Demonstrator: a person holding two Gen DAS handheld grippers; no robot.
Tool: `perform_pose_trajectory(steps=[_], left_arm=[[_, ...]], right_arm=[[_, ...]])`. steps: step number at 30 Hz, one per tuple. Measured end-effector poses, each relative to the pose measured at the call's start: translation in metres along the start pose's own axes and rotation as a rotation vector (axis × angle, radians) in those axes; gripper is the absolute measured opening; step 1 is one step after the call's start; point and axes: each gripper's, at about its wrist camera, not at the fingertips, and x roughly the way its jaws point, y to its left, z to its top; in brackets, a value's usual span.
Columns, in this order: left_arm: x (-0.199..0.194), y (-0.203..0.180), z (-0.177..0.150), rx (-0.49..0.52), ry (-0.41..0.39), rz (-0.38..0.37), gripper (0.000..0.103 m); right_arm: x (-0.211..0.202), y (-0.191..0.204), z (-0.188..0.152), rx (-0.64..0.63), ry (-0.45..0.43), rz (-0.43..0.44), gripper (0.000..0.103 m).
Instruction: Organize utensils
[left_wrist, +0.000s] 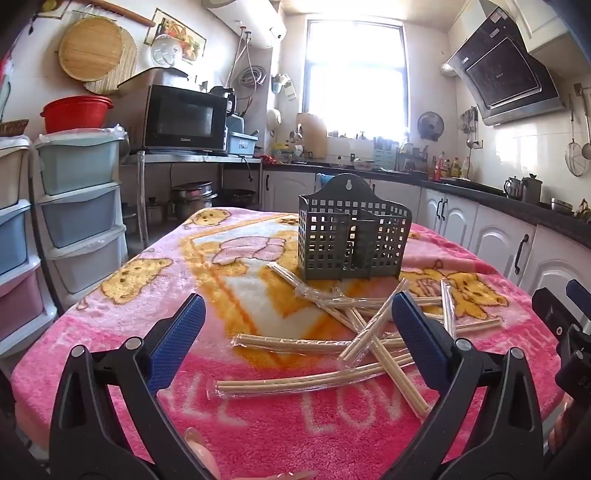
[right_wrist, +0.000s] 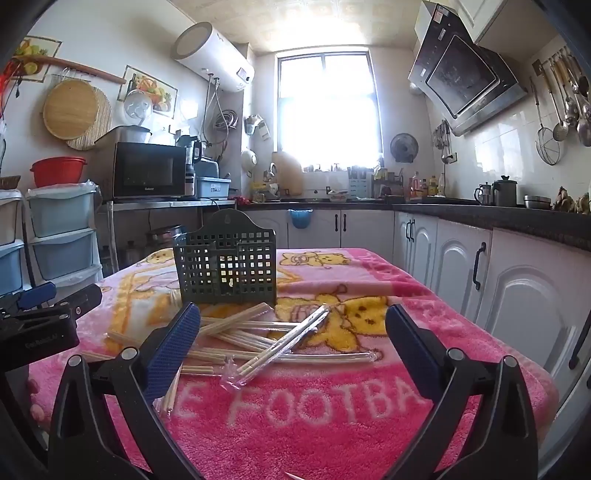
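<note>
The left tool (left_wrist: 297, 314) is spread wide, its blue-padded fingers (left_wrist: 183, 325) holding nothing and raised over the near edge of the counter (left_wrist: 110, 317), which is draped in a pink cartoon blanket (left_wrist: 258, 435). The right tool (right_wrist: 291, 325) is likewise wide apart and bare, hovering above the near edge on the other side; the left tool's black body shows at the left rim of the right wrist view.

A dark green perforated utensil holder (left_wrist: 352, 238) stands upright towards the middle of the counter, nearer the far edge than the tools. Through its square holes the compartments look hollow, though the interior cannot be fully seen.

Wrapped chopstick pairs (left_wrist: 332, 343), pale wood in clear plastic sleeves, lie in a loose crossed heap on the blanket just in front of the holder, between it and the tools. One pair (left_wrist: 295, 384) lies apart at the near side of the heap, and another (right_wrist: 284, 343) angles across the top of the pile. Neither tool touches any of them.
</note>
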Motion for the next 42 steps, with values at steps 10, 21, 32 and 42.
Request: perform_pose_trajectory(steps=[10, 21, 32, 42], left_arm=[[0.000, 0.001, 0.000, -0.003, 0.004, -0.004, 0.093], [0.000, 0.000, 0.002, 0.000, 0.005, -0.004, 0.093], [0.000, -0.004, 0.005, 0.000, 0.005, -0.005, 0.093], [-0.001, -0.005, 0.004, 0.000, 0.001, -0.005, 0.093]], right_arm=[[0.001, 0.002, 0.000, 0.002, -0.016, 0.003, 0.097], [-0.004, 0.001, 0.005, 0.002, -0.024, 0.001, 0.097], [-0.006, 0.000, 0.005, 0.001, -0.030, -0.002, 0.097], [-0.009, -0.002, 0.007, -0.001, -0.035, 0.000, 0.097]])
